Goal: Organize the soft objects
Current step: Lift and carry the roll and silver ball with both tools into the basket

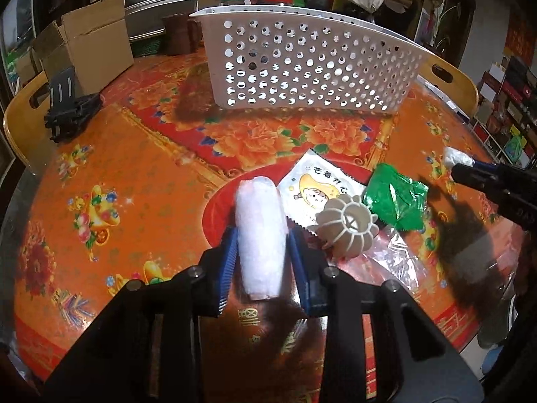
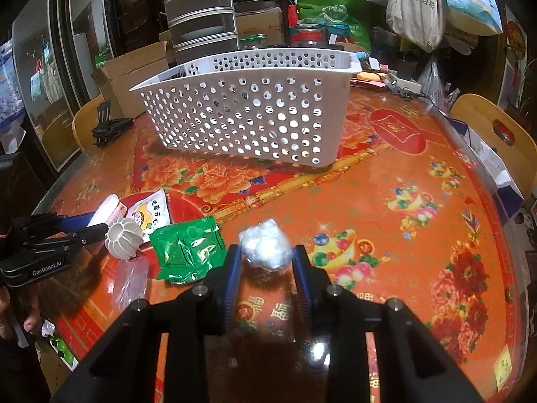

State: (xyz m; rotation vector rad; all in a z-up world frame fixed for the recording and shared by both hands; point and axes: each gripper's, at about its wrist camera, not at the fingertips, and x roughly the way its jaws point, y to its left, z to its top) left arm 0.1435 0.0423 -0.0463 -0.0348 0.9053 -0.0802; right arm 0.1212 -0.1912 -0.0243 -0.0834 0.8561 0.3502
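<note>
The left gripper (image 1: 261, 231) is clamped on a white fluffy cylindrical roll (image 1: 260, 231). The right gripper (image 2: 266, 262) is clamped on a crumpled white plastic-wrapped wad (image 2: 266, 249). Both are above the orange floral table (image 2: 386, 235), near the white perforated plastic basket (image 2: 248, 114).

Cardboard box (image 1: 90, 47), black folding stand (image 1: 68, 107), perhaps stacked drawers (image 2: 201, 10) behind the table.

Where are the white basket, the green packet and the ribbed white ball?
white basket (image 2: 241, 114): right wrist view, on its perforated front wall.
green packet (image 2: 186, 252): right wrist view, middle of the crinkled foil.
ribbed white ball (image 1: 347, 230): left wrist view, on its ribbed top.
</note>
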